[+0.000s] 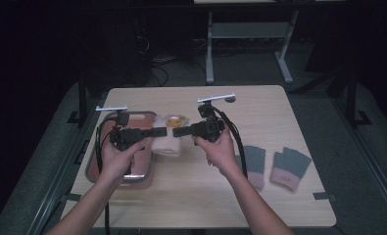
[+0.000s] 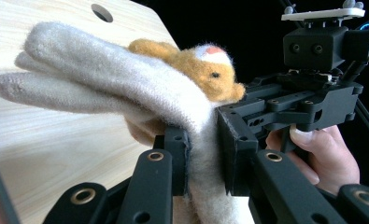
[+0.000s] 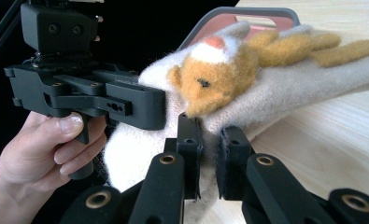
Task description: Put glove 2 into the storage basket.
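A cream woolly glove (image 1: 166, 147) with an orange plush animal (image 1: 175, 119) on its back is held just above the table, between both grippers. My left gripper (image 1: 162, 131) comes in from the left and my right gripper (image 1: 177, 131) from the right, tips nearly meeting. In the left gripper view, the left gripper (image 2: 203, 158) is shut on the glove's (image 2: 126, 79) cuff below the animal (image 2: 205, 70). In the right gripper view, the right gripper (image 3: 209, 161) pinches the same cuff of the glove (image 3: 285, 88) under the animal's head (image 3: 215, 79).
A red tray with a grey rim (image 1: 142, 115) lies on the wooden table (image 1: 259, 112) at the left, under my left hand. Two grey gloves with pink cuffs (image 1: 253, 164) (image 1: 290, 166) lie at the right. Desk legs and cables stand beyond the far edge.
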